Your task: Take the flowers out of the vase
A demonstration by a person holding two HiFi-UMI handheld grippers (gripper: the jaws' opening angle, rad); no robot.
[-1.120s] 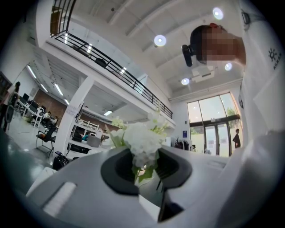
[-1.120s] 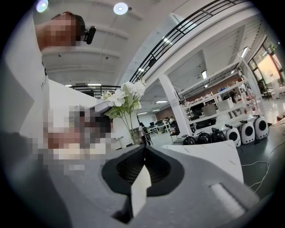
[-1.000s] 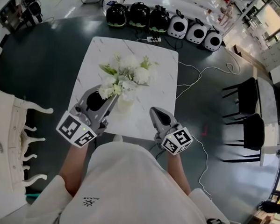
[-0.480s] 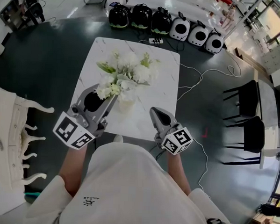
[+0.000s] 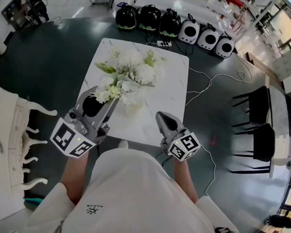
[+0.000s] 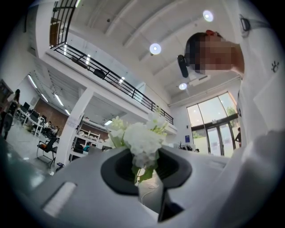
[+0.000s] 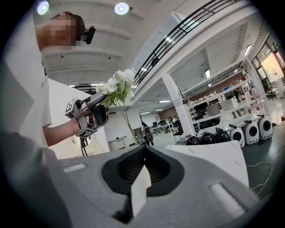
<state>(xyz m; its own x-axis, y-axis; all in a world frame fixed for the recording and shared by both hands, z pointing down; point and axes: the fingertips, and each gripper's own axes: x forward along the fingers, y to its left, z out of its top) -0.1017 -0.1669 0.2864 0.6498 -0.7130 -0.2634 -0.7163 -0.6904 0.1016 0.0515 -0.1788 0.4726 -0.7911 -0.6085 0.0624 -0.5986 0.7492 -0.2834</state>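
Note:
A bunch of white flowers (image 5: 125,77) with green leaves hangs over the white marble table (image 5: 171,85). My left gripper (image 5: 111,100) is shut on its stems just under the blooms. The left gripper view has the blooms (image 6: 141,137) right above the jaws and a green stem (image 6: 143,171) pinched between them. A faint clear glass vase (image 5: 134,108) stands on the table just right of that gripper. In the right gripper view, the left gripper (image 7: 99,106) holds the bouquet (image 7: 117,86) high, thin stems trailing down. My right gripper (image 5: 161,116) hovers at the table's near edge, shut and empty (image 7: 141,171).
A row of black and white dome-shaped cases (image 5: 189,30) lines the floor beyond the table, with a power strip (image 5: 161,44) and white cables (image 5: 205,87) nearby. Black chairs (image 5: 255,119) stand to the right. White ornate furniture (image 5: 13,131) is close on the left.
My left gripper has risen with the flowers, and the bunch sits higher over the table. The right gripper has stayed put.

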